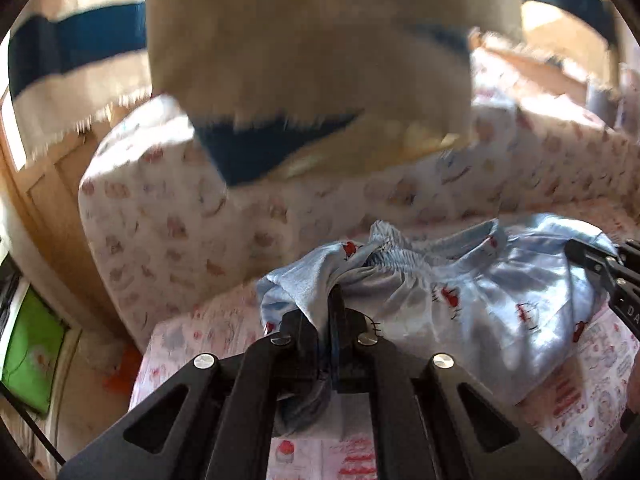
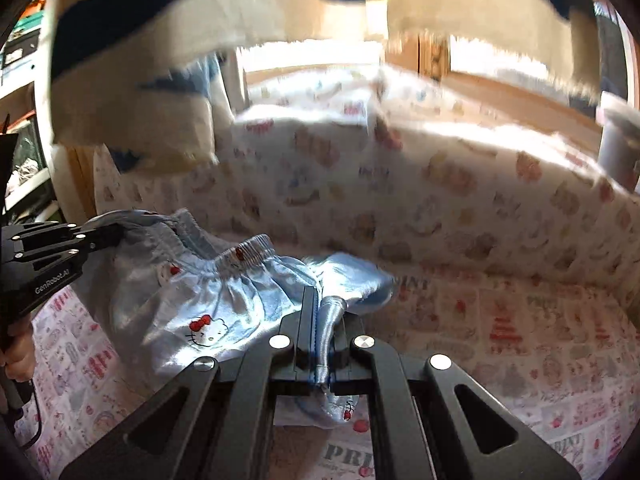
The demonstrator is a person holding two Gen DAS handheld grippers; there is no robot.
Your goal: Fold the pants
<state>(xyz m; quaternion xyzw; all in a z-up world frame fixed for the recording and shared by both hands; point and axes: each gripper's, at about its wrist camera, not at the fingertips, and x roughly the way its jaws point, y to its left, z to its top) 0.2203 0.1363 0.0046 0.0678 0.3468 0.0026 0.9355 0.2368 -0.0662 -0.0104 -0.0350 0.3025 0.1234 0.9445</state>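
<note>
On the printed bed sheet [image 2: 500, 344] lie the pale blue satin pants [image 2: 224, 300], bunched and unflattened; I'd judge the folding barely begun, with every fold yet to make. Both tools are clamped on fabric: the left tool [image 1: 334, 320] pinches a gather near the elastic waistband [image 1: 404, 262], the right tool [image 2: 322, 320] a twisted pleat at the opposite side. Each reaches in low, fingers nearly level with the bed.

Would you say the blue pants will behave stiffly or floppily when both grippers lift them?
Probably floppy: the pants bunch into gathers at the left gripper and sag between grips. Likely slippery, judging by the satin sheen. The twisted strand in the right gripper suggests thin, light cloth.
</note>
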